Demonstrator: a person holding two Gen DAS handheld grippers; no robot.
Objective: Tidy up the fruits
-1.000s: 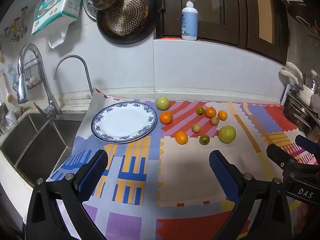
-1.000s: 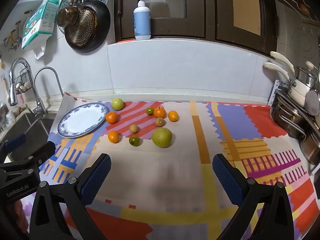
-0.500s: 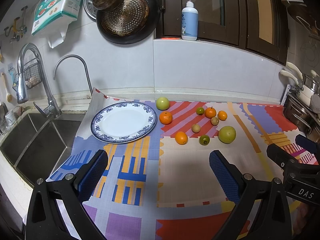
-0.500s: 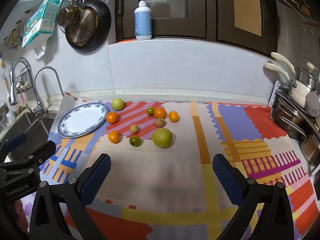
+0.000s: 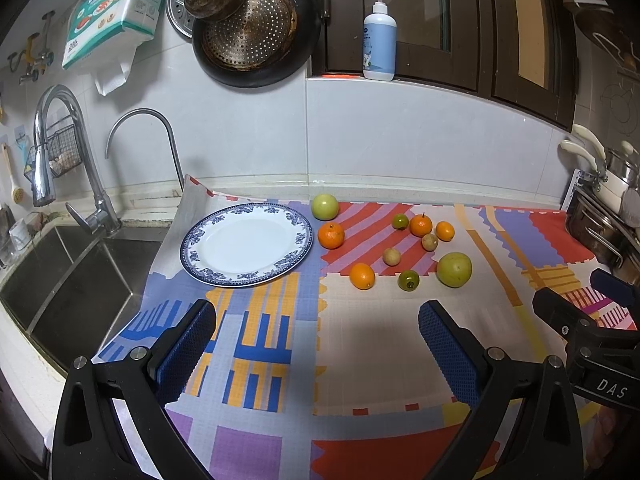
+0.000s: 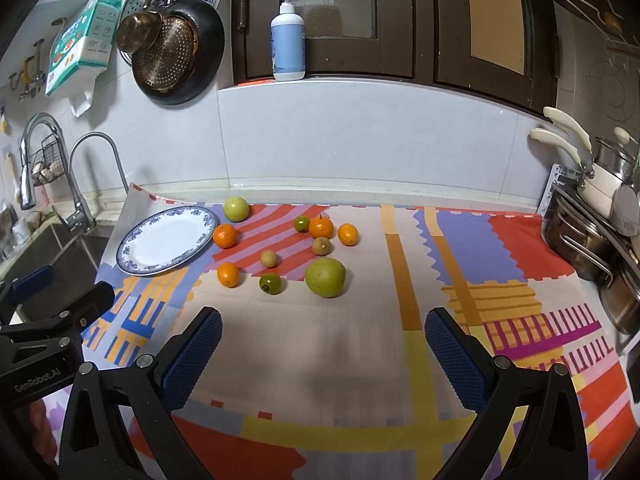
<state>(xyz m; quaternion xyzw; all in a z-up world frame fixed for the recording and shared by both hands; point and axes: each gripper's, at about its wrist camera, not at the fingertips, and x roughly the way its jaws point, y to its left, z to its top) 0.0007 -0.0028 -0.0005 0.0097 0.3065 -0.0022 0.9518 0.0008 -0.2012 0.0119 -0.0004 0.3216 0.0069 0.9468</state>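
An empty blue-rimmed white plate (image 5: pixel 188 249) (image 6: pixel 127 251) lies on the patterned cloth near the sink. To its right lie several loose fruits: a green apple (image 5: pixel 325 207) (image 6: pixel 236 209), a large green pear-like fruit (image 5: pixel 454 269) (image 6: pixel 325 277), oranges such as one beside the plate (image 5: pixel 331 235) (image 6: pixel 224 236), small green citrus (image 5: pixel 408 280) (image 6: pixel 270 283) and small tan fruits (image 5: pixel 391 257). My left gripper (image 5: pixel 318 342) is open and empty, above the cloth in front of the fruits. My right gripper (image 6: pixel 322 348) is open and empty, to the right of the left one.
A steel sink (image 5: pixel 68 276) with taps (image 5: pixel 76 160) lies left of the cloth. Pans (image 5: pixel 256 36) hang on the wall, a soap bottle (image 5: pixel 379 40) stands on the ledge. Pots on a rack (image 6: pixel 592 232) stand at the right edge.
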